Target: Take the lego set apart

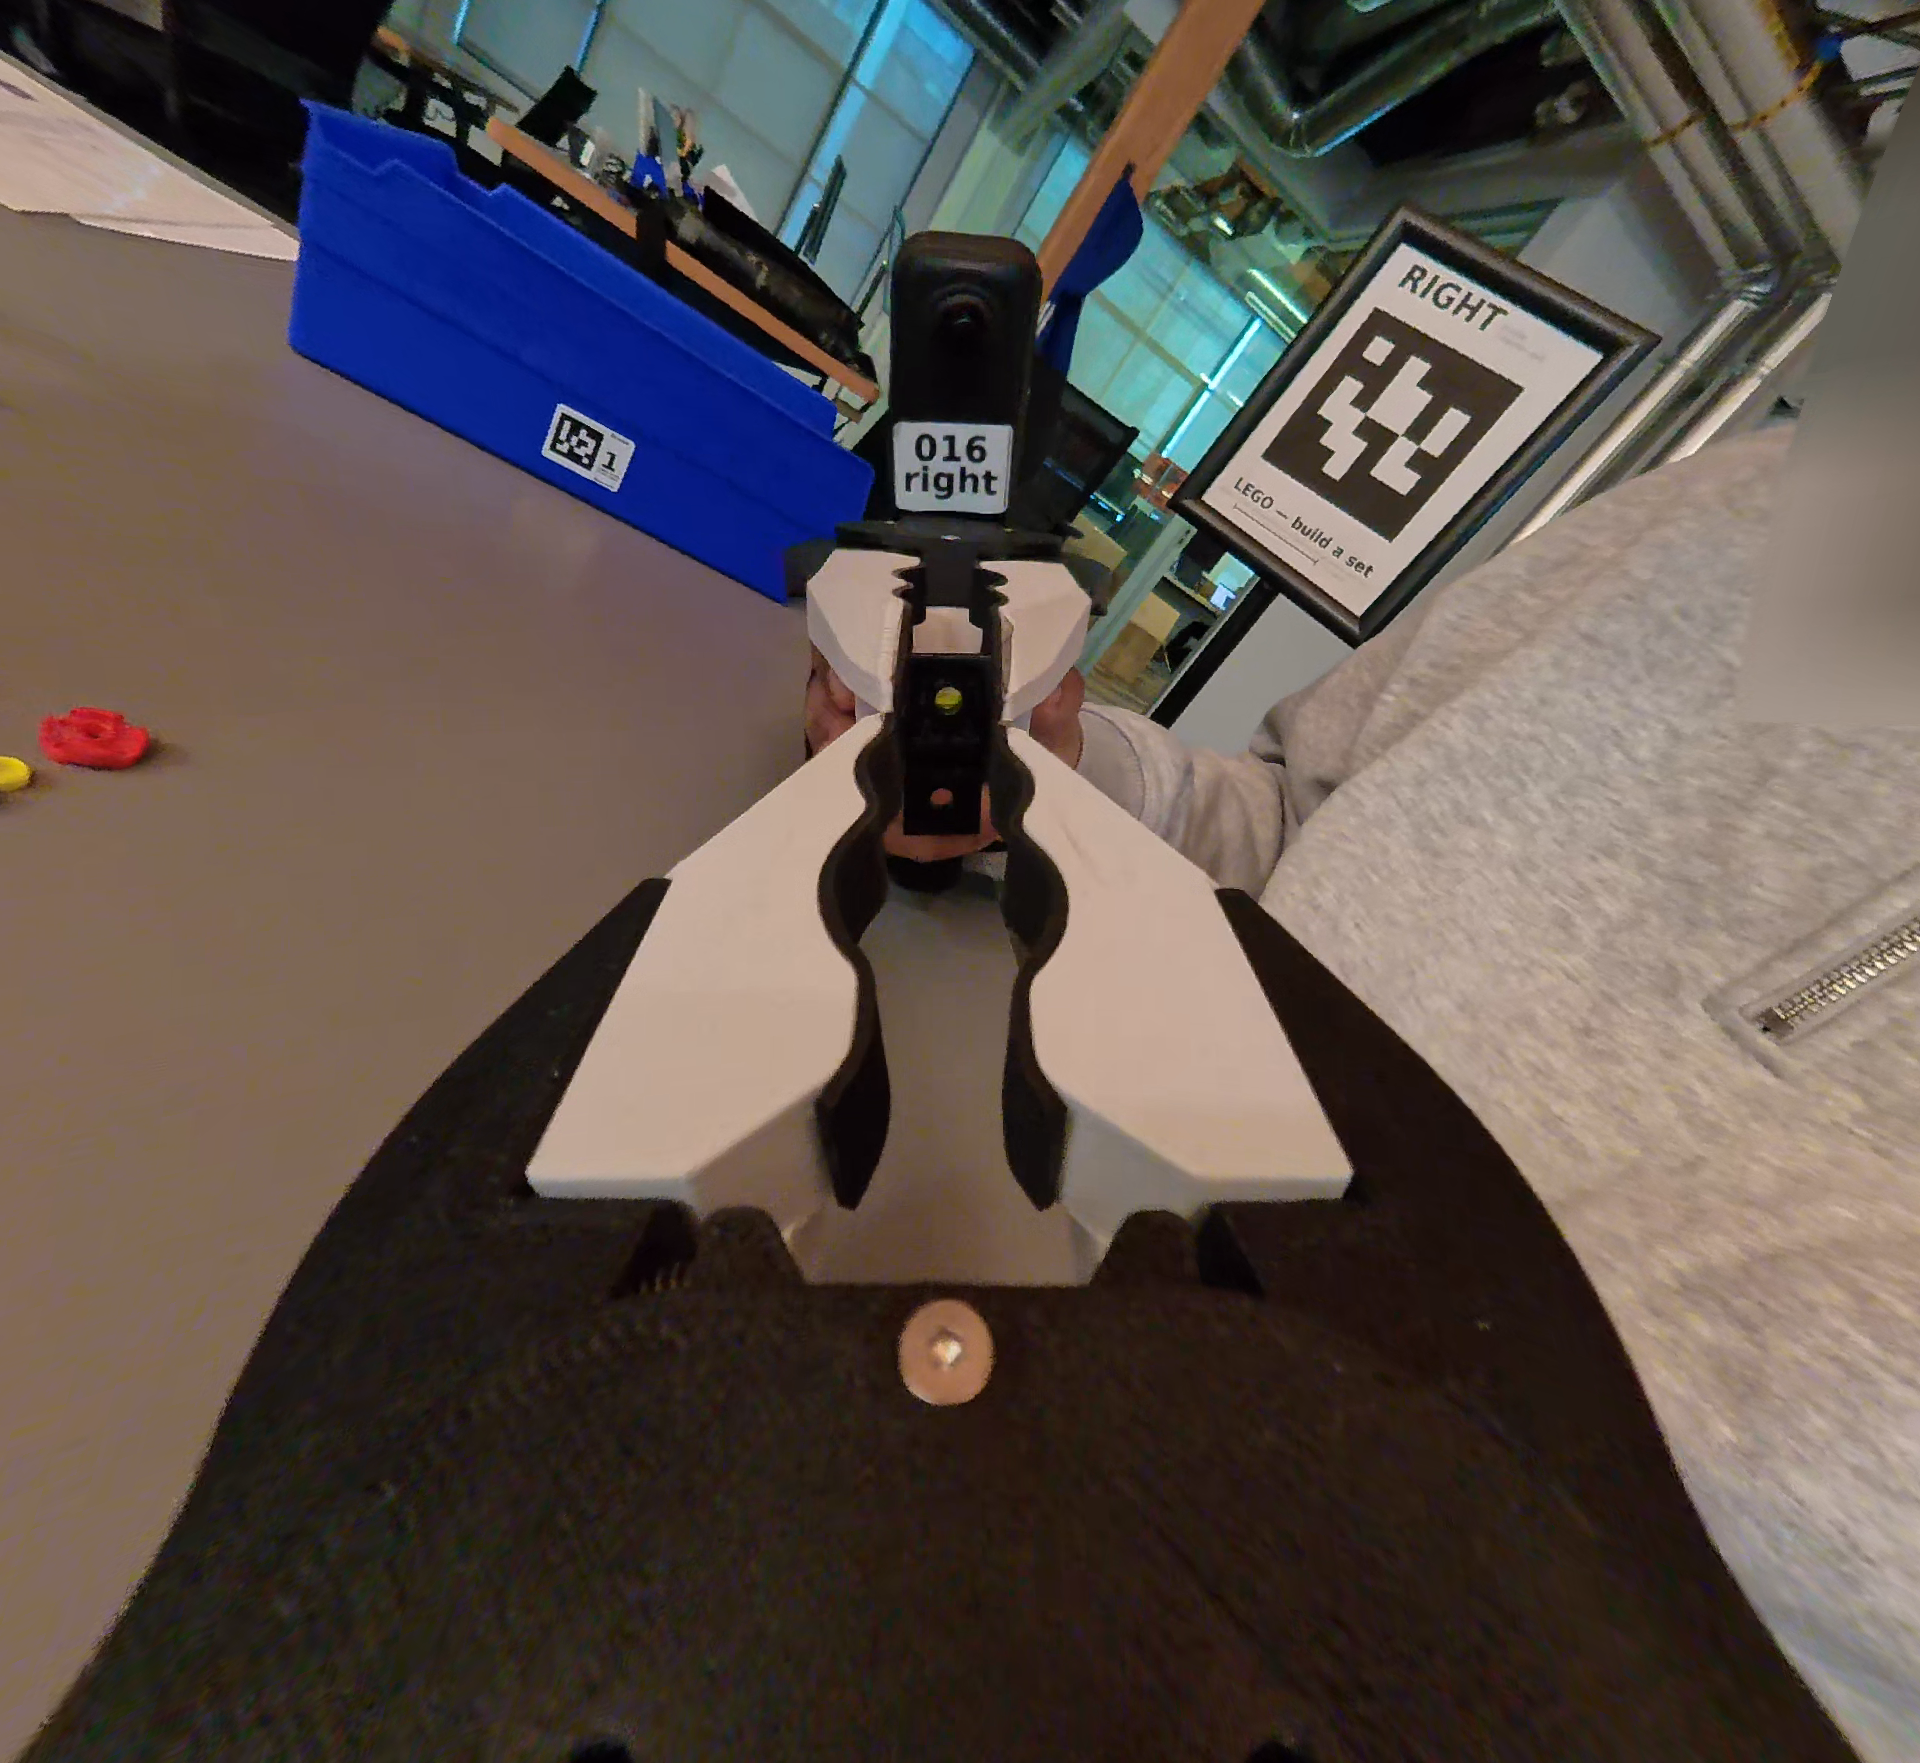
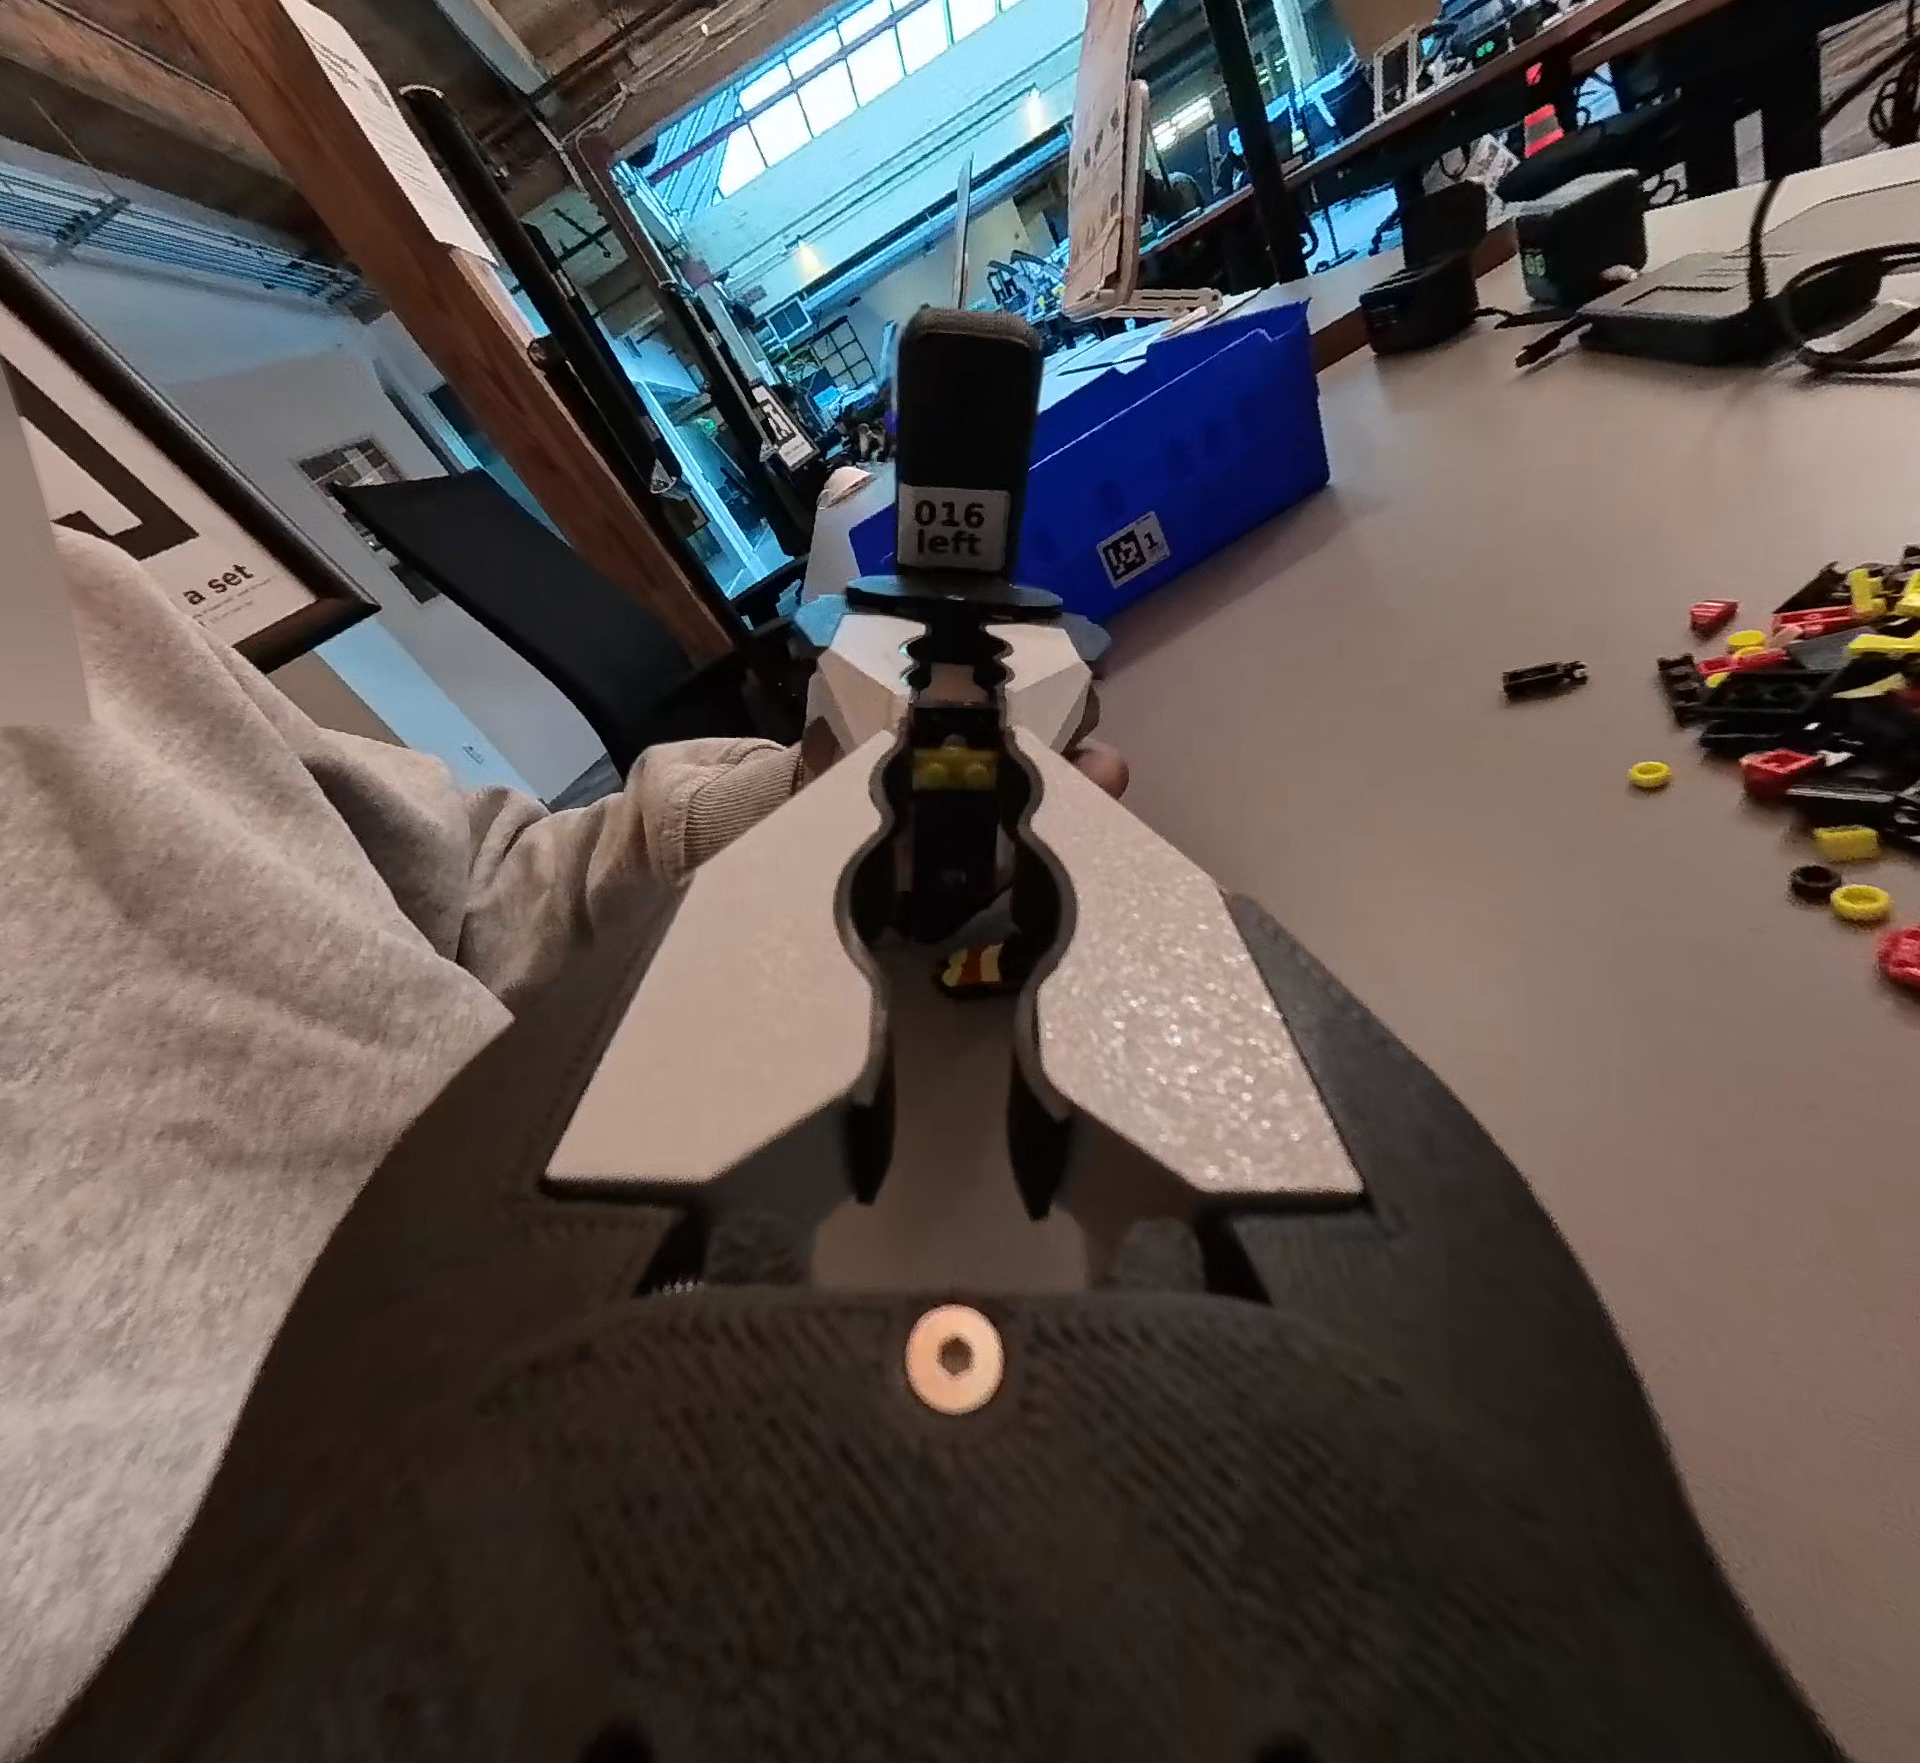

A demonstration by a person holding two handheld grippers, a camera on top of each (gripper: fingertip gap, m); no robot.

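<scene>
At frame centre, a small black-and-yellow lego piece (image 2: pixel 948 814) is clamped between both grippers' (image 1: pixel 943 768) narrowed jaws, apparently to be pulled apart; loose bricks (image 2: pixel 1829 726) are heaped at right.

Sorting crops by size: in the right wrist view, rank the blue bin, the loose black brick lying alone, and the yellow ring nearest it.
1. Blue plastic bin, though farthest away.
2. Loose black brick.
3. Small yellow ring, slightly smaller than the brick; they lie close together.
</scene>
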